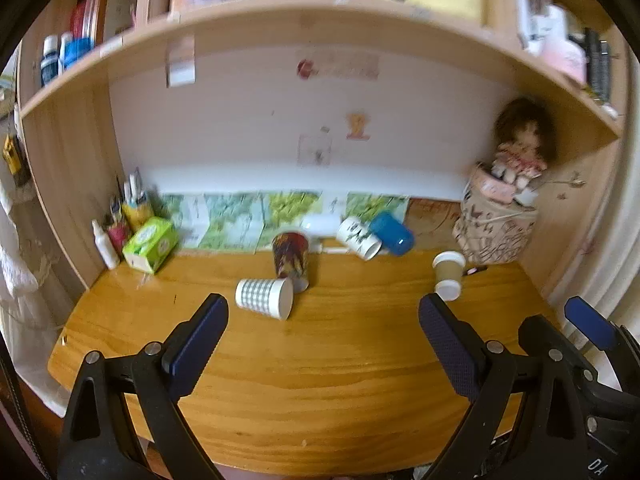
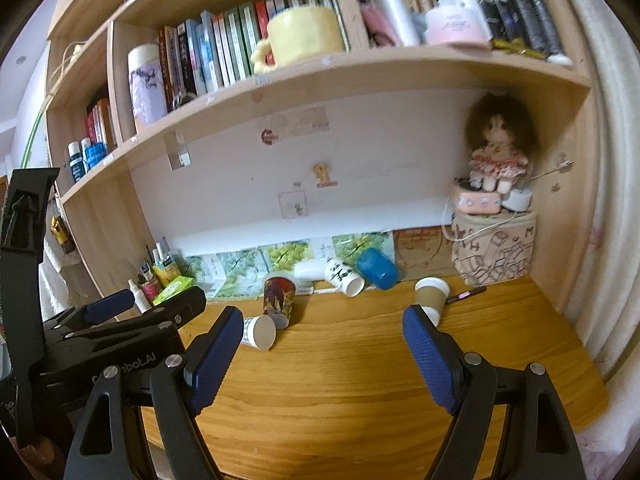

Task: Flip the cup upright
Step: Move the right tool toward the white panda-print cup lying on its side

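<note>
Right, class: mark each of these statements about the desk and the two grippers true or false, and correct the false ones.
1. The checked paper cup lies on its side on the desk. True.
2. The left gripper is clamped on a cup. False: its jaws stand wide open over bare desk, holding nothing.
3. The blue cup stands upright. False: it is tipped over near the back of the desk, beside the white patterned cup.
4. The right gripper is open and empty. True.
5. A doll sits above the patterned box in the right corner. True.
</note>
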A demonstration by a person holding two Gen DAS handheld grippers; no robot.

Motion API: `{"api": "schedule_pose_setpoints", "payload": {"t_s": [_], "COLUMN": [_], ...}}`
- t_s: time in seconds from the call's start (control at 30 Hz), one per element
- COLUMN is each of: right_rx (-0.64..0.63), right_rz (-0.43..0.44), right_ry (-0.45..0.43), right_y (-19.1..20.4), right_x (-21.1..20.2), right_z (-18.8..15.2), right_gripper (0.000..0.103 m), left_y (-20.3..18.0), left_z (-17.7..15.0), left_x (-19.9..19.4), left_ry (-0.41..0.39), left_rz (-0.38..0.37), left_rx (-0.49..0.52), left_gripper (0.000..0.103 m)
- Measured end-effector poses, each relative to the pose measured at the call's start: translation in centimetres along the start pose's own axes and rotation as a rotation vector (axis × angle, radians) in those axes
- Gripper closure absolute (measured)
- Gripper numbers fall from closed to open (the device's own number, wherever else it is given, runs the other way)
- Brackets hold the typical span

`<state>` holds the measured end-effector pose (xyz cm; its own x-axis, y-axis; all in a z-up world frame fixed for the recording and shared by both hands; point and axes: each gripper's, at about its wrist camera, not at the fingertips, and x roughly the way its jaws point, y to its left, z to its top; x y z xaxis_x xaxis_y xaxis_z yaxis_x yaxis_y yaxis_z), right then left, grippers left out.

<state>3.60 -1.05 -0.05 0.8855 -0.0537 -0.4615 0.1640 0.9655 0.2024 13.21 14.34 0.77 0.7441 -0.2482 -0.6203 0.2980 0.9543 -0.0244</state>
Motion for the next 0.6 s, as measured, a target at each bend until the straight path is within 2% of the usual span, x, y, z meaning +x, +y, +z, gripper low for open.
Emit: {"api": "schedule_pose_setpoints", "payload": {"t_s": [0.3, 0.53, 0.6], "right_rx": [0.088, 0.178, 0.191], "right_rz": [0.016, 0.046, 0.047], "right_ry": [0.195, 0.334, 0.364], "right_y": [-0.8, -1.7, -1.9], "right_x": [7.5, 12.9, 14.2], "right_z": [0.5, 0.2, 0.2], "right_gripper": [0.020, 0.020, 0.020], "left_y": [3.0, 4.3, 4.5], "left_z": [0.6, 0.6, 0.6], "left_x": [5.1, 9.4, 10.3], "left_ry": [0.193, 0.342, 0.363], "left_rz": [0.051, 0.025, 0.018], "left_rx": [-0.059, -0.069, -0.075], "left_gripper": [0.006, 0.006, 0.006]}}
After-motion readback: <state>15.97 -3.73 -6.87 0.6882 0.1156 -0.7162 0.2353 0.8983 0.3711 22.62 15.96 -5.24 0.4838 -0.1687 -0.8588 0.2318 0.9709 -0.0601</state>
